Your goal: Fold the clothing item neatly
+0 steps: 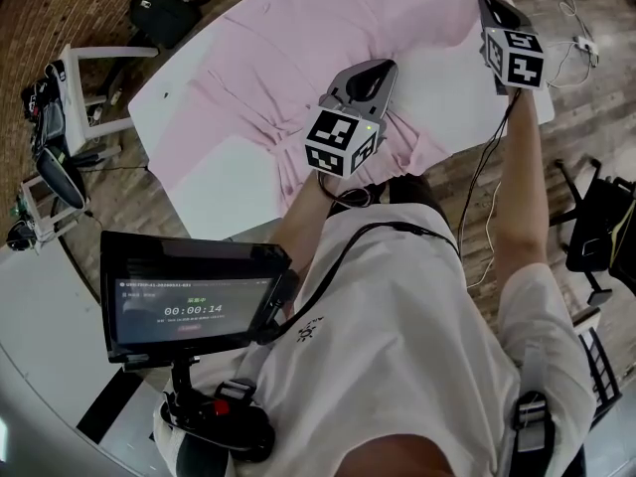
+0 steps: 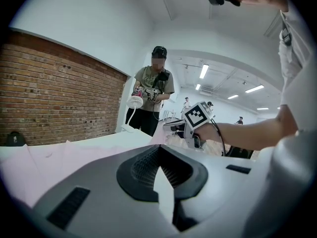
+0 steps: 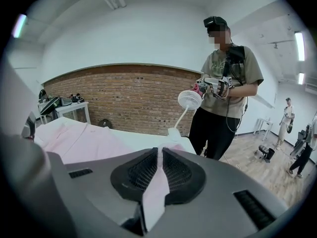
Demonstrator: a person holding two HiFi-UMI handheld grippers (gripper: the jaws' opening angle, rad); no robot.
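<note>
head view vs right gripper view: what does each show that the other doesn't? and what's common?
Head view only: the left gripper at the bunched near edge, the full spread of the pink garment across the white table, and the chest screen.
Right gripper view only: the right gripper seen close, jaws closed on a strip of the garment, plus a bystander and a white fan.
Both: the garment, the table, the right gripper.
</note>
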